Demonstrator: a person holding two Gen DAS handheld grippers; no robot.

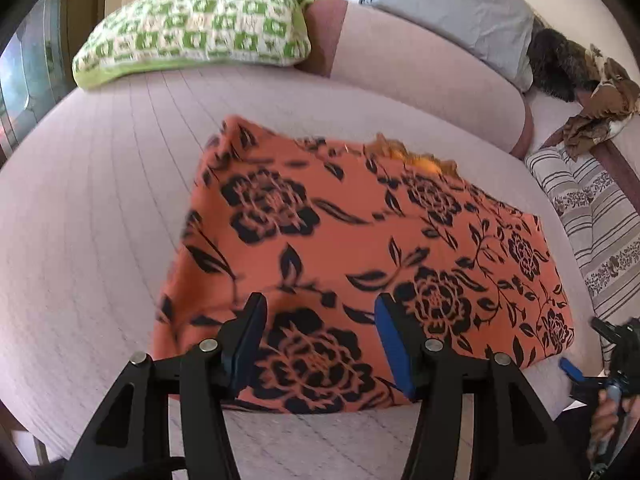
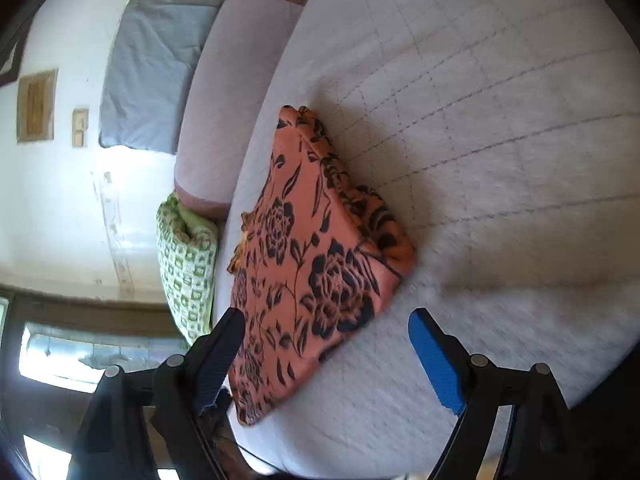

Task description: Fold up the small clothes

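Both tools stand with jaws apart and nothing between them: your left tool (image 1: 320,344) hovers over the near edge of the orange floral cloth (image 1: 360,248), your right tool (image 2: 328,356) off its near right corner. That cloth lies folded flat on the bed (image 1: 100,220), long axis running left to right before you; your left hand is nearer.

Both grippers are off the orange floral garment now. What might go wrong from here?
1. The folded orange garment has a ruffled trim poking out at its far edge; the fold may spring open.
2. The left gripper hovers low over the near edge; its fingers could snag and drag the cloth.
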